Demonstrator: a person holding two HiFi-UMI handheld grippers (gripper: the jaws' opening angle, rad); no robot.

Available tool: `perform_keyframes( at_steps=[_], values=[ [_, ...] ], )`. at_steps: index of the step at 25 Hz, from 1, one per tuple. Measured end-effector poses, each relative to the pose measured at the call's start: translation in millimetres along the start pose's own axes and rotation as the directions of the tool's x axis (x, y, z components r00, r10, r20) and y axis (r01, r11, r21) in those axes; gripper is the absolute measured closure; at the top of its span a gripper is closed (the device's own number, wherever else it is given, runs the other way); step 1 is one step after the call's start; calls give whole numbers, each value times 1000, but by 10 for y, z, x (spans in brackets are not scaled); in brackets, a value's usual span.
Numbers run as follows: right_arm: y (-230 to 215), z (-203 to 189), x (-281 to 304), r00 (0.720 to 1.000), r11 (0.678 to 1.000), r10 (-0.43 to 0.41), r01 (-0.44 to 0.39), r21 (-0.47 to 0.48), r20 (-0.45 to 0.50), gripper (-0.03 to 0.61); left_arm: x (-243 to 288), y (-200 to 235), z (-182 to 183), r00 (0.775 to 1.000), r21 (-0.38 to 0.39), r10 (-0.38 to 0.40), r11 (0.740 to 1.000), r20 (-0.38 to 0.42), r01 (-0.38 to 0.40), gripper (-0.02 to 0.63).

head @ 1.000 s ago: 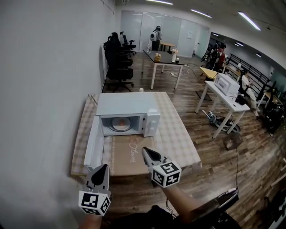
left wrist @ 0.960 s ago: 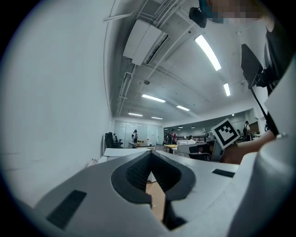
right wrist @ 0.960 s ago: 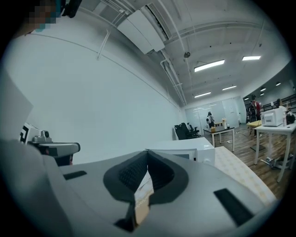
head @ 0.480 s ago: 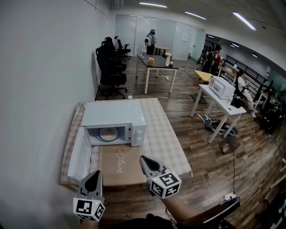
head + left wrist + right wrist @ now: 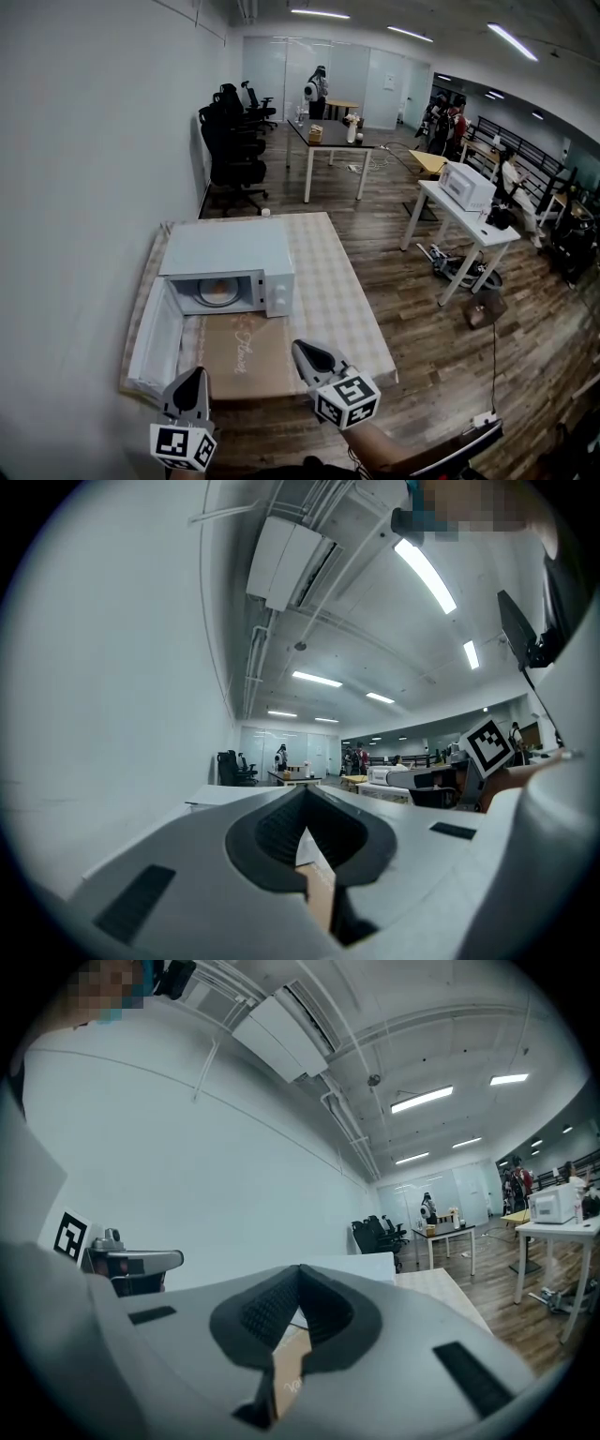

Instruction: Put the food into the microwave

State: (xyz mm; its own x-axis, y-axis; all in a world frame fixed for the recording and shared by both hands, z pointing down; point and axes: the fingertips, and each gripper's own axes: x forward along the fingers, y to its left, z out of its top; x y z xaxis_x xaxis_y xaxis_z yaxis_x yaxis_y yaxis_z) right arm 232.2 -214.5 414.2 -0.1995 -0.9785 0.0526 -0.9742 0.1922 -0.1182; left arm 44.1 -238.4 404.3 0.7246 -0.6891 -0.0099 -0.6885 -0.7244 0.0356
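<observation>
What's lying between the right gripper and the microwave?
Head view: only a flat brown cardboard sheet lies between the right gripper and the microwave.

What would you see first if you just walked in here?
The white microwave on the checked table by the wall, its door swung wide open with food inside. Next, the left gripper and right gripper up front, both with jaws shut and empty.

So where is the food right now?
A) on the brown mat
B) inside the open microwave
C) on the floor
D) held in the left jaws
B: the food sits inside the microwave, whose door stands open to the left.
</observation>
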Motion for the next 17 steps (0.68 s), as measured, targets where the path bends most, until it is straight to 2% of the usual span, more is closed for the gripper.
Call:
perform_keyframes(
  at_steps=[11, 17],
  values=[
    [-119, -19, -103, 1000, 1000, -3, 3, 14, 9, 571, -17, -72, 13, 1000, 18, 18, 1000, -14, -18, 606],
    [-170, -25, -162, 1000, 1000, 3, -3, 28, 1, 571, -45, -147, 31, 999, 54, 37, 998, -21, -36, 606]
  ],
)
